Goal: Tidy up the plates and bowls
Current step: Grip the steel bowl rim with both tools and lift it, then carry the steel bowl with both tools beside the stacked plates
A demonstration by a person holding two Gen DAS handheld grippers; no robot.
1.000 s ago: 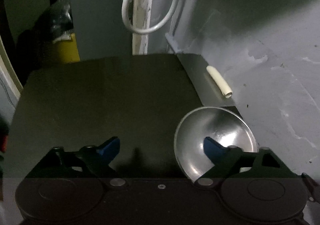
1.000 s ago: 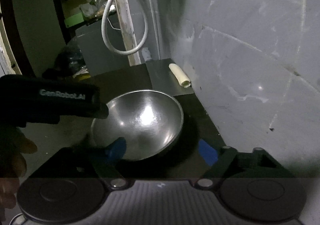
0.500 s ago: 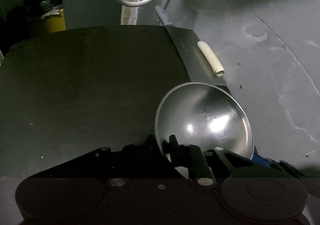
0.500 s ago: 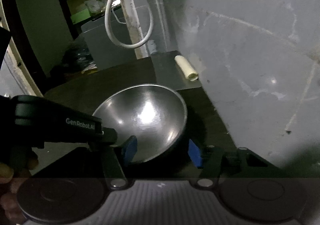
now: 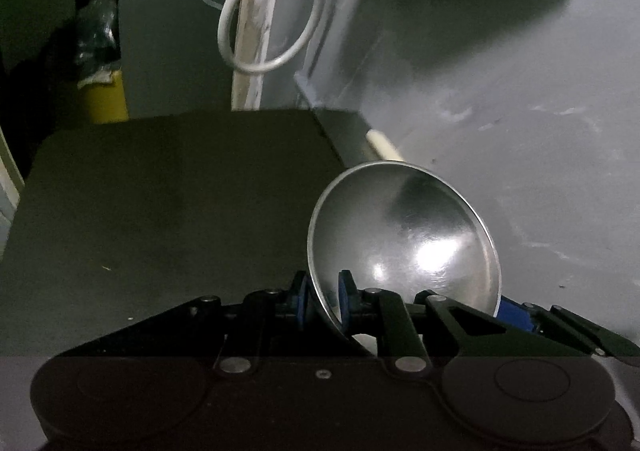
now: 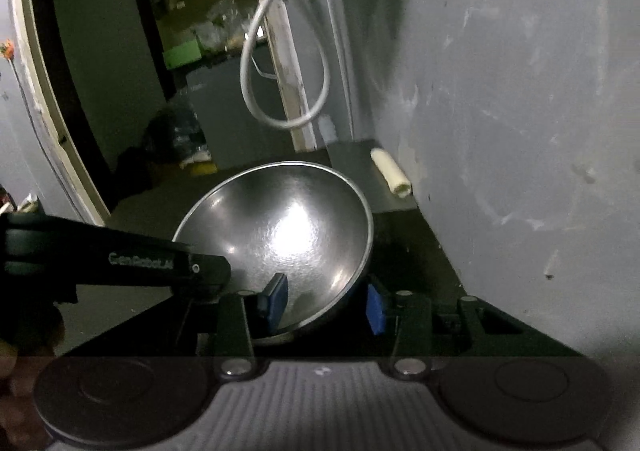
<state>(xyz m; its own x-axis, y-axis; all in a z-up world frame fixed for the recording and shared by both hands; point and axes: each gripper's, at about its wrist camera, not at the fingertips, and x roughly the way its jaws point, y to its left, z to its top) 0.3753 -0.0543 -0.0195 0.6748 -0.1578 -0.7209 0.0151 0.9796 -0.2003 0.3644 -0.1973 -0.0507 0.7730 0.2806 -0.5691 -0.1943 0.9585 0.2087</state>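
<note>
Dim bench (image 5: 160, 211) lay bare; your left tool (image 5: 322, 301) had clamped the bowl (image 5: 404, 243) rim, lifting it, while your right tool (image 6: 326, 301) seemingly straddled it unclenched.

The left hand-held gripper (image 5: 322, 301) is pinching with its blue pads close together; the right hand-held gripper (image 6: 326, 301) is straddling with pads apart.

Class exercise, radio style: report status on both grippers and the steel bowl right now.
Left gripper shut on steel bowl rim, bowl tilted. Right gripper straddling the opposite rim, pads not visibly touching it. Cream tube behind by the wall, not blocking.
</note>
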